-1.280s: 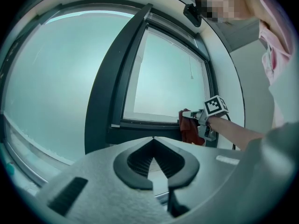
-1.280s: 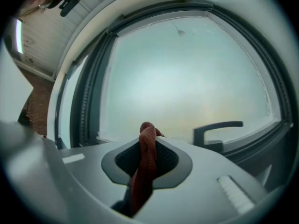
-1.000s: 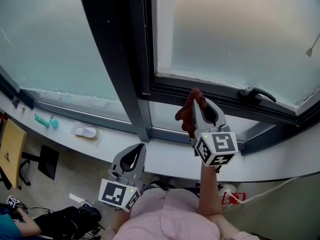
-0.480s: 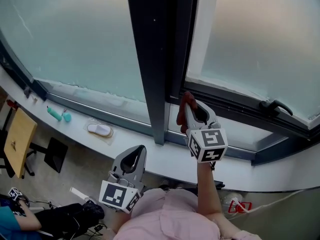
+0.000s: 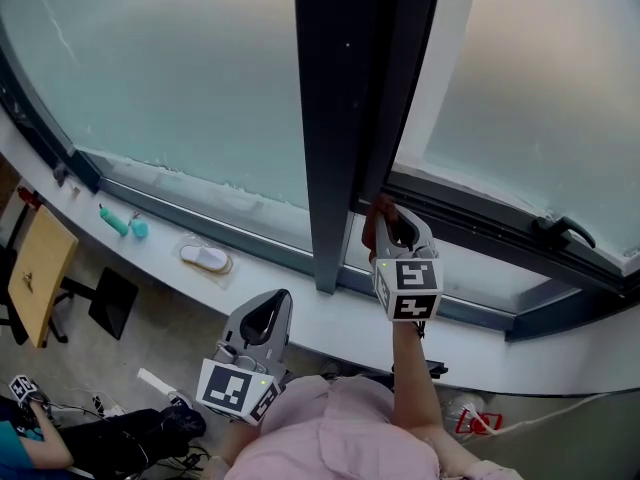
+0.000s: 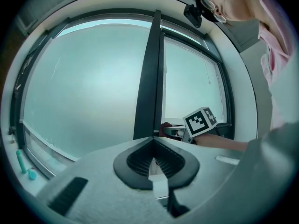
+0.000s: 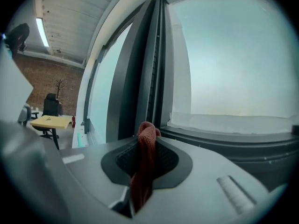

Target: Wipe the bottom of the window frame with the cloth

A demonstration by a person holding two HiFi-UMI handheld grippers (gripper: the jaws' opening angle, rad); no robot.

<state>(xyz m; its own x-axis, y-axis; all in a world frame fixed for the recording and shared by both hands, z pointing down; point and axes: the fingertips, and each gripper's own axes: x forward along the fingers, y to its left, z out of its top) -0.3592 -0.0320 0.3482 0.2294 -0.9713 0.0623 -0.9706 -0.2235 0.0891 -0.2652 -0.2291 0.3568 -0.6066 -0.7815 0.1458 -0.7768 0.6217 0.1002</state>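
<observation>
A dark red cloth [image 7: 145,158] is pinched between the jaws of my right gripper [image 5: 385,211], which is shut on it. In the head view the cloth [image 5: 376,218] sits at the left end of the dark bottom window frame [image 5: 480,233], right beside the wide vertical mullion [image 5: 350,108]. The same frame rail [image 7: 233,141] runs across the right gripper view just beyond the cloth. My left gripper [image 5: 268,313] hangs low near my body, away from the window; its jaws are shut with nothing between them. In the left gripper view the right gripper's marker cube [image 6: 201,120] shows ahead.
A window handle [image 5: 565,230] sits on the frame to the right. The white sill [image 5: 300,313] carries a small white object [image 5: 205,258] and a teal item [image 5: 118,222] at left. A yellow table [image 5: 35,273] and cables lie on the floor below.
My right gripper has carried the cloth leftward along the bottom frame toward the mullion. The head view has shifted with it. The left gripper has stayed in place.
</observation>
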